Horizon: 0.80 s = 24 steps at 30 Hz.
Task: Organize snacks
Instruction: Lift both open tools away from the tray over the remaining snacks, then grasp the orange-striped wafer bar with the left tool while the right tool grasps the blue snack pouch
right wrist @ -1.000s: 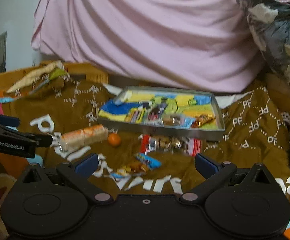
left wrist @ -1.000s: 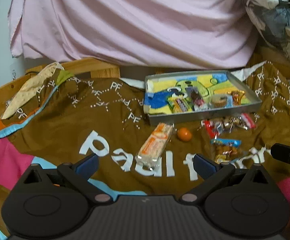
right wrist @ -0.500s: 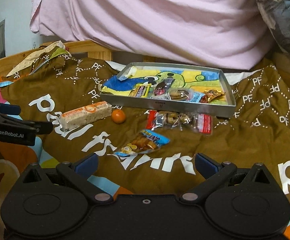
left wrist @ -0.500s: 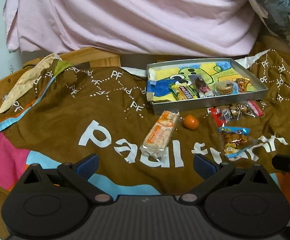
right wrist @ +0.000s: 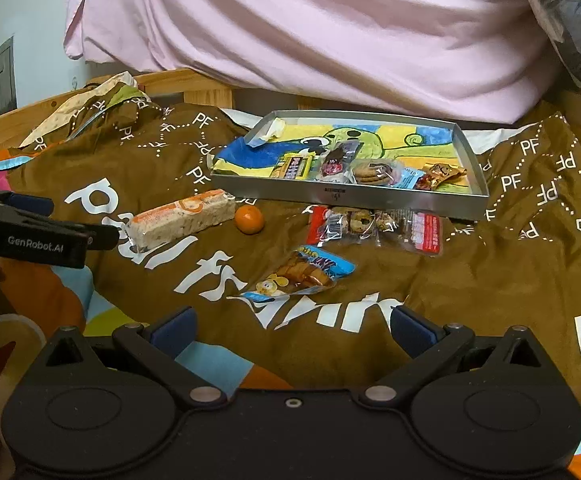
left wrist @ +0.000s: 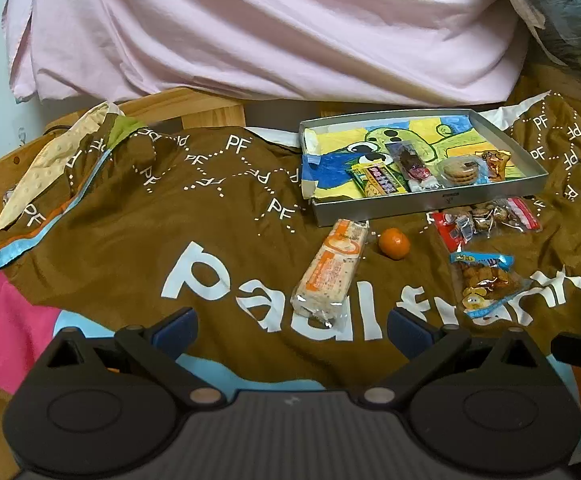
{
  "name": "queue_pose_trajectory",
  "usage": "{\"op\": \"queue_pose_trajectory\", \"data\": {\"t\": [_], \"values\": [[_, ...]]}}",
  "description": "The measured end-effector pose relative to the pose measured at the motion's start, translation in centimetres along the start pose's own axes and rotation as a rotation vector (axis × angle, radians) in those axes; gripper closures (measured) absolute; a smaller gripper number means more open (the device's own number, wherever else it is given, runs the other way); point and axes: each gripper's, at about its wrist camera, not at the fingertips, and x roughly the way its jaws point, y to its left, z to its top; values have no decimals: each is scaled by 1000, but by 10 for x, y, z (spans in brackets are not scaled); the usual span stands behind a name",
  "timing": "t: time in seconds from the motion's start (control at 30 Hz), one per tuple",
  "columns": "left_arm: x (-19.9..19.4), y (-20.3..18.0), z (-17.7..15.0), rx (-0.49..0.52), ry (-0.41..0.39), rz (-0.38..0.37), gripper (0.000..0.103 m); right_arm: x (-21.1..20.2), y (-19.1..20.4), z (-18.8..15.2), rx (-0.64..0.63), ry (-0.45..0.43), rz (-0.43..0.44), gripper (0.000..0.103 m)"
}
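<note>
Snacks beside the tray (left wrist: 430, 204), both grippers empty.
Only the right view shows the left gripper (right wrist: 102, 236) near the wafer bar (right wrist: 182, 220); the right gripper (right wrist: 290, 328) has fingers wide, as does the left.

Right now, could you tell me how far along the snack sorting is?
Partly done. The tray already holds four snacks, among them a cookie pack. Nothing is in hand: the left gripper and right gripper are both open and empty. Left on the blanket: the long bar, the orange, the red pack and the blue pack.
</note>
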Motion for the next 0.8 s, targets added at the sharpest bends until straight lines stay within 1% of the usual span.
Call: {"op": "queue_pose_trajectory", "data": {"t": [0.23, 0.47, 0.63, 0.7, 0.8], "values": [[12, -4, 11, 17, 14, -8, 0, 9, 0, 5, -50, 13, 77, 1], [31, -13, 25, 27, 17, -8, 0, 32, -14, 14, 4, 45, 174, 1], [52, -21, 33, 50, 46, -2, 0, 54, -19, 16, -86, 22, 205, 1], [59, -24, 37, 57, 46, 5, 0, 65, -25, 18, -70, 26, 201, 1], [72, -28, 40, 69, 65, 11, 0, 80, -39, 21, 26, 51, 204, 1]]}}
